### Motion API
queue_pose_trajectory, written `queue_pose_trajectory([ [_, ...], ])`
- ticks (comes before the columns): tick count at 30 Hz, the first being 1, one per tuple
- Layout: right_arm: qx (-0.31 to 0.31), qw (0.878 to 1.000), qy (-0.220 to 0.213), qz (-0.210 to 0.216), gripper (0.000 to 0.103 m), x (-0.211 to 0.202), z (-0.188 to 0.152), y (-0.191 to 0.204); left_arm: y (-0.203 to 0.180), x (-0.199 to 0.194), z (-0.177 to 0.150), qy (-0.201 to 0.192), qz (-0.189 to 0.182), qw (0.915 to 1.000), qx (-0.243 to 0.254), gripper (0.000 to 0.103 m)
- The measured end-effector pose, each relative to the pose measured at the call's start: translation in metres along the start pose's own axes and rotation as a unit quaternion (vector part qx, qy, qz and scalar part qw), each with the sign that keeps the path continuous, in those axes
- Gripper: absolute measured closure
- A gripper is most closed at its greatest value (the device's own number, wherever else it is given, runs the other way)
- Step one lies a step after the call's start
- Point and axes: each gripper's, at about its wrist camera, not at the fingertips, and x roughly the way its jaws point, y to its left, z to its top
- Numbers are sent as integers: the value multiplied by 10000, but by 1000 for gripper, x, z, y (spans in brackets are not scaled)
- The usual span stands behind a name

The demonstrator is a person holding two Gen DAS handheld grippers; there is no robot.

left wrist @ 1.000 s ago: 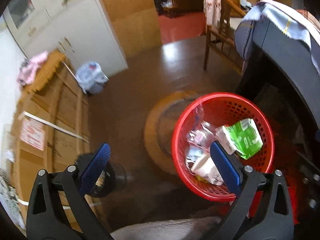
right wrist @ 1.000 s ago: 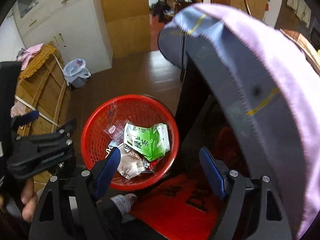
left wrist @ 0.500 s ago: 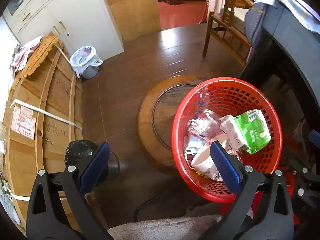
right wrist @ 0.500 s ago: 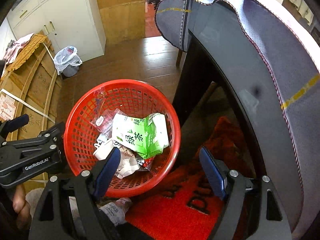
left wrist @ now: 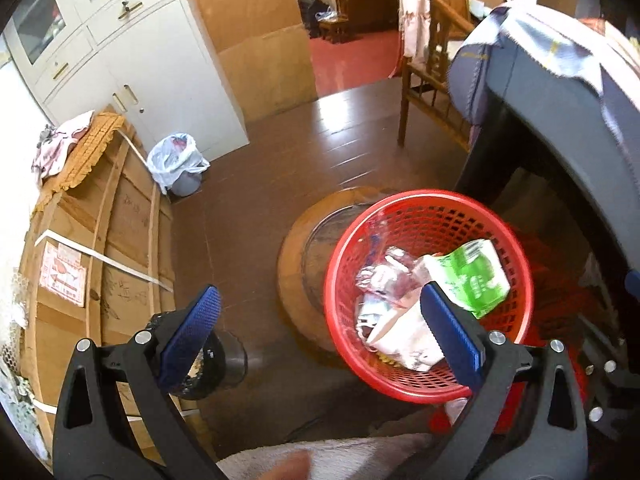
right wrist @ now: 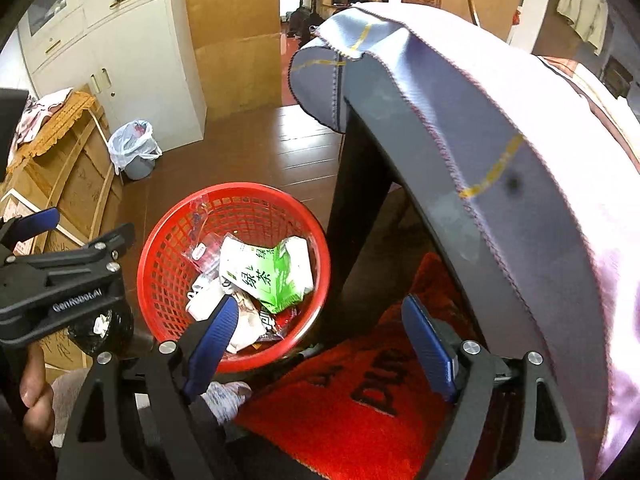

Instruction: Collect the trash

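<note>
Trash is sitting in one red basket [right wrist: 168,264] on the floor, one green tea packet [right wrist: 272,276] lying on top. Two tools, left tool [left wrist: 320,336] and right tool [right wrist: 320,344], are hanging above the basket, both spread wide and gripping nothing.

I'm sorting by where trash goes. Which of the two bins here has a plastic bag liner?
The small grey bin by the white cabinet; a white bag lines it. The red mesh basket, nearer the grippers, has none.
</note>
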Motion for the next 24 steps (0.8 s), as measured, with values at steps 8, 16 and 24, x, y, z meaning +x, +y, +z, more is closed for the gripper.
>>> queue_pose_trajectory([
  [8, 43, 9997, -221, -28, 18, -18, -6, -2, -9, -21, 0, -291, -68, 9995, 117, 7],
  [16, 97, 9998, -171, -23, 18, -18, -8, -5, -9, -19, -1, -249, -106, 9996, 107, 7],
  [24, 7, 9999, -107, -29, 17, -14, -9, 2, -6, -12, -1, -138, -143, 9998, 56, 7],
])
